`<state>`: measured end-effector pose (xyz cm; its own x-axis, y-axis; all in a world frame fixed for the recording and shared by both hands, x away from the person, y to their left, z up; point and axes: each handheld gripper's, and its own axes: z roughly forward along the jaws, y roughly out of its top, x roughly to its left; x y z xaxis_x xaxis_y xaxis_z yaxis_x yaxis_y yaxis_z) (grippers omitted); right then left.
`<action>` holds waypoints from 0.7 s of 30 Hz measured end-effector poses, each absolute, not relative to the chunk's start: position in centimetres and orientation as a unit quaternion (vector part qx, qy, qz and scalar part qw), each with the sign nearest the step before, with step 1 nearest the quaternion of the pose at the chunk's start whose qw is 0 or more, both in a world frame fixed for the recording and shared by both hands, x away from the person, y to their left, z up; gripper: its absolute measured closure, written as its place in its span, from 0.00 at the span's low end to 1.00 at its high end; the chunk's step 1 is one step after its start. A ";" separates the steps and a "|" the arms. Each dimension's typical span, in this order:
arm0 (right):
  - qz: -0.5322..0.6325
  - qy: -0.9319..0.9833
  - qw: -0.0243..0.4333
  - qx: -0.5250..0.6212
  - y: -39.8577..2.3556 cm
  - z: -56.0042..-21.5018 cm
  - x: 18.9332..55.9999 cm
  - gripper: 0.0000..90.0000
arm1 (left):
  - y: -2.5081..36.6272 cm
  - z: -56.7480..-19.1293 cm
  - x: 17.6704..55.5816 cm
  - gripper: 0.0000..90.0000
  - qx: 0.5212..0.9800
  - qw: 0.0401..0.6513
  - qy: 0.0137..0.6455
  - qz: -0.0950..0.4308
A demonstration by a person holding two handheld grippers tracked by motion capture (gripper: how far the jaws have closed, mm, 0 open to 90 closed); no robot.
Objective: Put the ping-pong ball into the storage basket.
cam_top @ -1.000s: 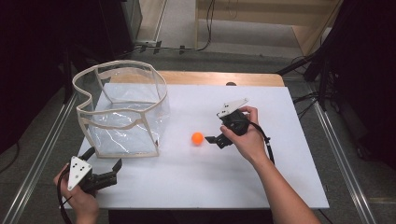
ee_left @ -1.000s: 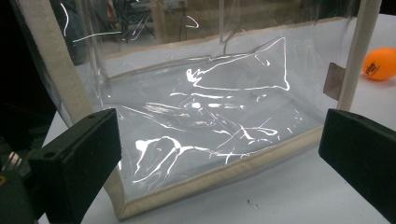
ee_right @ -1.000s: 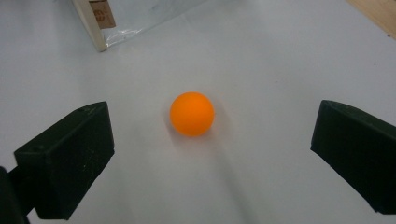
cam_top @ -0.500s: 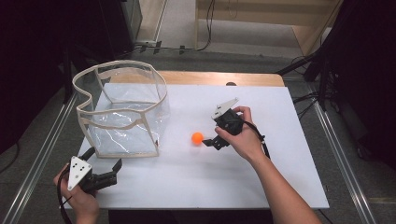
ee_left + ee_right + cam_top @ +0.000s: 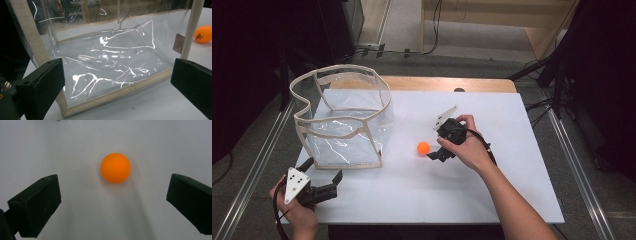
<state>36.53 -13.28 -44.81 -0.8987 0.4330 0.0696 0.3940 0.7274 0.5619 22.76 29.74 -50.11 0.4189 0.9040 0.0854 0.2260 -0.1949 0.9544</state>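
A small orange ball (image 5: 423, 147) lies on the white table top (image 5: 492, 190), just right of a clear plastic bag-like bin with beige trim (image 5: 343, 69). My right gripper (image 5: 432, 149) is open and points down at the ball from its right. In the right gripper view the ball (image 5: 115, 167) sits just beyond my right gripper (image 5: 113, 202), untouched. My left gripper (image 5: 323, 171) is open near the table's front left corner, facing the bin. Ahead of the left gripper (image 5: 117, 82) is the bin's clear wall and trim (image 5: 112, 96), with the ball (image 5: 203, 34) far right.
The bin stands open-topped at the table's left, with nothing visible inside it. A wooden strip (image 5: 452, 83) runs along the far edge. Metal rails (image 5: 577, 165) flank both sides, and cables lie on the floor beyond.
My right gripper has moved left and down toward the ball, closing the distance. The ball, bin and left gripper have stayed in place.
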 end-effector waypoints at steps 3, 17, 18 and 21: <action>0.289 0.930 0.029 0.225 -13.2 -45.0 36.6 0.00 | 29.7 -50.1 22.8 0.00 0.689 0.484 0.410 0.350; 0.264 0.940 0.014 0.217 -11.6 -45.9 37.4 0.00 | 29.7 -50.1 22.8 0.00 0.689 0.484 0.410 0.350; 0.261 0.940 0.011 0.218 -11.4 -46.0 37.4 0.00 | 29.7 -50.1 22.8 0.00 0.689 0.484 0.410 0.349; 0.257 0.942 0.012 0.215 -11.1 -46.3 37.6 0.00 | 29.8 -50.1 22.8 0.00 0.689 0.484 0.410 0.349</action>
